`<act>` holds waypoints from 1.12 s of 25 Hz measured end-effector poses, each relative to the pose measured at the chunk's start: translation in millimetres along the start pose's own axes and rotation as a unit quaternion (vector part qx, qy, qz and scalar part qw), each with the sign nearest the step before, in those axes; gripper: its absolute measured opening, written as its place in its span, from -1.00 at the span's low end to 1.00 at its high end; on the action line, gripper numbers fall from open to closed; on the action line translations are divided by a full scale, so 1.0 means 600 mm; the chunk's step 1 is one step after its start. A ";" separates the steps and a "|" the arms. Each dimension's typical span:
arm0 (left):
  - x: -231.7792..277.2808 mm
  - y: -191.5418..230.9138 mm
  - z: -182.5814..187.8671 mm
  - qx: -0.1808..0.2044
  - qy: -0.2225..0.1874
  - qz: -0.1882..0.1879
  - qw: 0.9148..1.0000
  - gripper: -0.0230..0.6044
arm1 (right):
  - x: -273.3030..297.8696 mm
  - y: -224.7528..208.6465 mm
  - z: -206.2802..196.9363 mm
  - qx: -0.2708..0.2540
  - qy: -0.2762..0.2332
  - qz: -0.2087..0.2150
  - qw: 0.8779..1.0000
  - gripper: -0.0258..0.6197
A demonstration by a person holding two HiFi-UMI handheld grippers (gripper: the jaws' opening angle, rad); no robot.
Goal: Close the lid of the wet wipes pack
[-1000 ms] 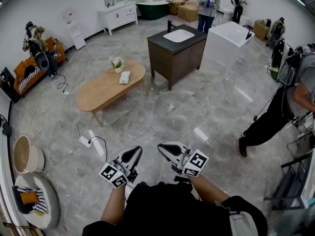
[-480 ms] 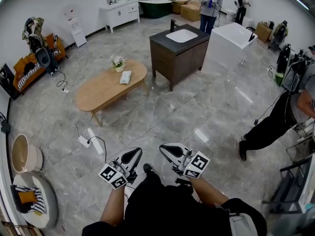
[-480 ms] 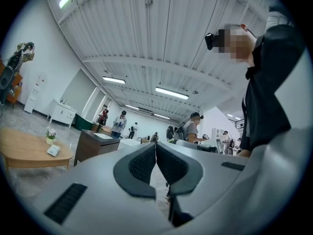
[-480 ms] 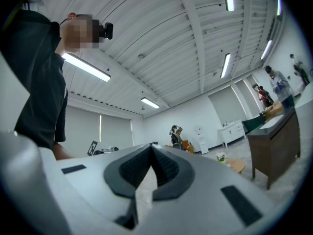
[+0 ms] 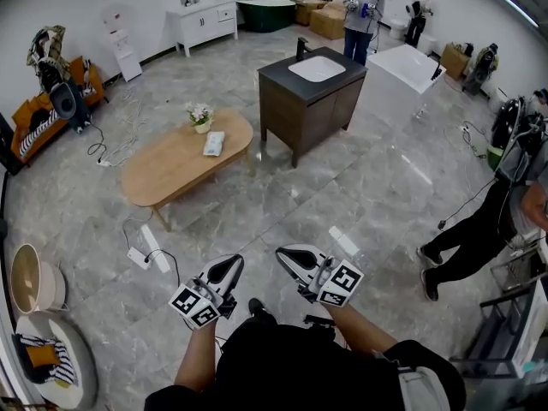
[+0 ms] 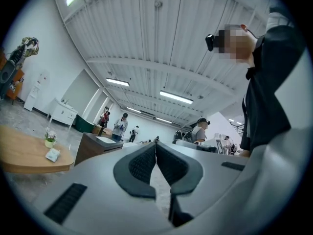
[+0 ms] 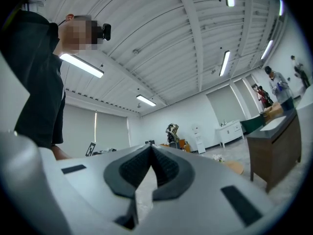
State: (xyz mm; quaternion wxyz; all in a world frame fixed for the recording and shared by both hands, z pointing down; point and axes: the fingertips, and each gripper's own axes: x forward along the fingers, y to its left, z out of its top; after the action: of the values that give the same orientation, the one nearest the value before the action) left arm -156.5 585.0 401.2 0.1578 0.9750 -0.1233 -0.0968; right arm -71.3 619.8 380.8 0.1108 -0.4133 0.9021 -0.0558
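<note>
Jaws of left gripper [image 5: 233,264] and right gripper [image 5: 283,256] meet, empty, above grey tiled floor [image 5: 342,187].

My head view looks steeply down from overhead, with the oval counter [image 5: 184,157] well ahead. The left gripper view and right gripper view sit low, tilted up at the ceiling [image 6: 156,43]; all three share that distant counter.

The oval worktop [image 5: 163,168] bearing the wet wipes pack [image 5: 214,143] now sits further left, a dark shoe [image 5: 257,307] has appeared below, and the bystander [image 5: 484,229] has stepped rightward.
</note>
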 end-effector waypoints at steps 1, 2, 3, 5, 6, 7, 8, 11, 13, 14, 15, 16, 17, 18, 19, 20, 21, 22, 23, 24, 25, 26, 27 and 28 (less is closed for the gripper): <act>0.007 0.020 0.010 0.001 -0.003 -0.001 1.000 -0.87 | 0.017 -0.014 0.004 -0.002 0.000 -0.001 1.000 -0.89; 0.013 0.040 0.021 0.003 -0.007 -0.001 1.000 -0.87 | 0.036 -0.028 0.008 -0.004 0.000 0.000 1.000 -0.89; 0.020 0.060 0.033 0.006 -0.011 -0.001 1.000 -0.87 | 0.055 -0.041 0.014 -0.007 0.001 0.002 1.000 -0.89; 0.031 0.101 0.059 0.008 -0.020 -0.001 1.000 -0.87 | 0.091 -0.065 0.024 -0.013 0.006 0.006 1.000 -0.89; 0.035 0.121 0.070 0.008 -0.024 0.000 1.000 -0.87 | 0.108 -0.076 0.028 -0.016 0.010 0.008 1.000 -0.89; 0.038 0.140 0.079 0.007 -0.028 0.001 1.000 -0.87 | 0.125 -0.086 0.030 -0.018 0.014 0.008 1.000 -0.89; 0.039 0.158 0.086 0.005 -0.031 0.002 1.000 -0.87 | 0.140 -0.095 0.031 -0.021 0.017 0.009 1.000 -0.89; 0.047 0.205 0.094 -0.001 -0.034 0.000 0.999 -0.87 | 0.180 -0.126 0.033 -0.032 0.021 0.006 0.999 -0.89; 0.055 0.233 0.092 -0.004 -0.030 -0.003 1.000 -0.87 | 0.203 -0.147 0.036 -0.038 0.019 0.003 0.999 -0.89; 0.057 0.246 0.092 -0.007 -0.028 -0.003 1.000 -0.87 | 0.212 -0.156 0.036 -0.039 0.018 0.001 0.999 -0.89; 0.060 0.258 0.093 -0.009 -0.028 -0.003 1.000 -0.87 | 0.221 -0.164 0.036 -0.039 0.018 0.000 0.999 -0.89; 0.062 0.270 0.095 -0.011 -0.028 -0.003 1.000 -0.87 | 0.229 -0.171 0.036 -0.039 0.019 -0.001 0.999 -0.89; 0.065 0.282 0.098 -0.013 -0.029 -0.002 0.999 -0.87 | 0.236 -0.180 0.035 -0.038 0.021 -0.003 0.999 -0.89; 0.068 0.294 0.101 -0.015 -0.029 -0.001 0.999 -0.87 | 0.242 -0.190 0.034 -0.038 0.024 -0.005 0.999 -0.89; 0.073 0.306 0.102 -0.017 -0.029 -0.001 0.999 -0.87 | 0.246 -0.201 0.032 -0.036 0.025 -0.007 0.999 -0.89; 0.078 0.318 0.102 -0.019 -0.028 0.000 0.999 -0.87 | 0.250 -0.213 0.030 -0.033 0.026 -0.010 0.999 -0.89; 0.085 0.329 0.102 -0.021 -0.027 0.001 0.999 -0.87 | 0.254 -0.226 0.029 -0.031 0.026 -0.012 0.999 -0.89; 0.093 0.341 0.102 -0.023 -0.026 0.002 0.999 -0.87 | 0.258 -0.239 0.028 -0.028 0.025 -0.014 0.999 -0.89; 0.102 0.353 0.104 -0.023 -0.025 0.002 0.999 -0.87 | 0.262 -0.254 0.027 -0.026 0.025 -0.016 0.999 -0.89; 0.112 0.364 0.106 -0.023 -0.023 0.003 0.999 -0.87 | 0.267 -0.269 0.027 -0.024 0.024 -0.016 0.999 -0.89; 0.122 0.377 0.108 -0.023 -0.022 0.004 0.999 -0.87 | 0.273 -0.286 0.027 -0.022 0.024 -0.017 0.999 -0.89; 0.133 0.390 0.109 -0.022 -0.020 0.006 1.000 -0.87 | 0.280 -0.304 0.027 -0.020 0.022 -0.017 0.999 -0.89; 0.146 0.403 0.111 -0.022 -0.018 0.007 1.000 -0.87 | 0.285 -0.324 0.028 -0.018 0.020 -0.018 0.999 -0.89; 0.161 0.416 0.113 -0.021 -0.016 0.009 1.000 -0.87 | 0.291 -0.346 0.030 -0.017 0.017 -0.017 1.000 -0.89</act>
State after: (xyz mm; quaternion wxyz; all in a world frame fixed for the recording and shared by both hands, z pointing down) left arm -132.4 310.0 406.6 0.1771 0.9685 -0.1329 -0.1137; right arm -25.4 352.1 376.6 0.0871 -0.4298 0.8974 -0.0495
